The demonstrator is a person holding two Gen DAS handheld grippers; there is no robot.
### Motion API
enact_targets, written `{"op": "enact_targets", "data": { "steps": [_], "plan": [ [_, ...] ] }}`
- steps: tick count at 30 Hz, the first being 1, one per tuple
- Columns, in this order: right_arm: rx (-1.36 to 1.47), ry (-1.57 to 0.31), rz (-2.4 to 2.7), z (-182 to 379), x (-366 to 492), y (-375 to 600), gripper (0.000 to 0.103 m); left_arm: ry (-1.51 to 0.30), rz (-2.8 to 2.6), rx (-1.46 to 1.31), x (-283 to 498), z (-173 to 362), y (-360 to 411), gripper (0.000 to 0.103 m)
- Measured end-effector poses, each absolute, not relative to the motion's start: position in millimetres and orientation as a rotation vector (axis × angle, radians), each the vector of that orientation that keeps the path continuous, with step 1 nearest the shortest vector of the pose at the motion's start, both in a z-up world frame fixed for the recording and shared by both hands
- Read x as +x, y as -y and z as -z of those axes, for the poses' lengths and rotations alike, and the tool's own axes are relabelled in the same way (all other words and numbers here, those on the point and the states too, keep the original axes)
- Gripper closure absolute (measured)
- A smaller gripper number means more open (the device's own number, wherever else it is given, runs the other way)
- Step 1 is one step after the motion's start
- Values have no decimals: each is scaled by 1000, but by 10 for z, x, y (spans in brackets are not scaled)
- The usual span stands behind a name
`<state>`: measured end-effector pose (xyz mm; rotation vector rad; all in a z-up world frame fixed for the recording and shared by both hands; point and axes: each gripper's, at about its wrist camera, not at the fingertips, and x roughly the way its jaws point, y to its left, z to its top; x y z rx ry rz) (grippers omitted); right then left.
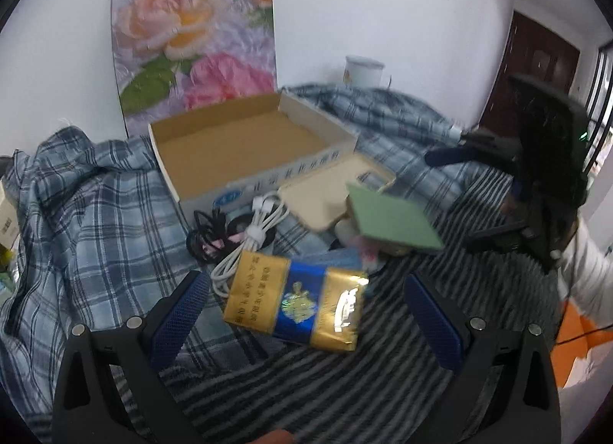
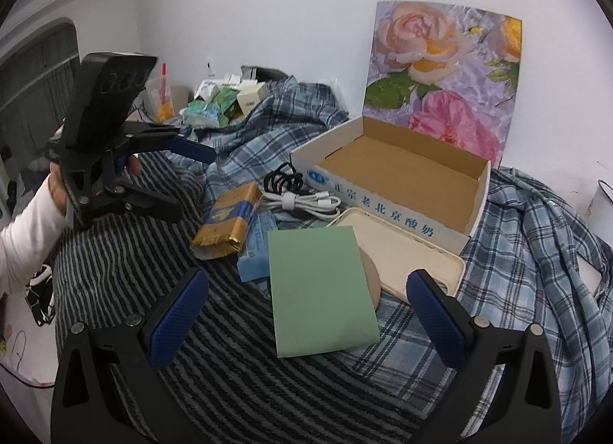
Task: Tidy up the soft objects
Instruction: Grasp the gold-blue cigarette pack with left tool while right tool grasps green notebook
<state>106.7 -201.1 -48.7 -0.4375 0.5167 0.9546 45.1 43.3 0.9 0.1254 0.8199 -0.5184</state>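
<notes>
Two tongs (image 1: pixel 302 313) (image 2: pixel 306 310) wide open, empty, above cluttered bedding (image 2: pixel 230 367)

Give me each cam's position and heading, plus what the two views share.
Left wrist: on the left gripper, jaws open, low over the gold-blue pack, facing the box and wall; right gripper and a white sleeve at right.
Right wrist: on the right gripper, jaws open, above the green card, facing the box; left gripper and hand at left.
Shared: box, pack, card, white cable, flower panel.
</notes>
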Motion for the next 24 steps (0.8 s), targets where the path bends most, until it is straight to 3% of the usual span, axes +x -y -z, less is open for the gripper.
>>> {"op": "enact_targets", "data": {
  "steps": [8,16,24],
  "plan": [
    [-494,-582,-982,600,1207,1874,0,-880,583,250,521,235,-284,0],
    [-553,-680,-978,760,1461,1785,0,-945,575,200,669,365,-350,0],
    [-528,-720,-985,854,1488,1808,12,-931,560,219,720,328,-462,0]
  ]
}}
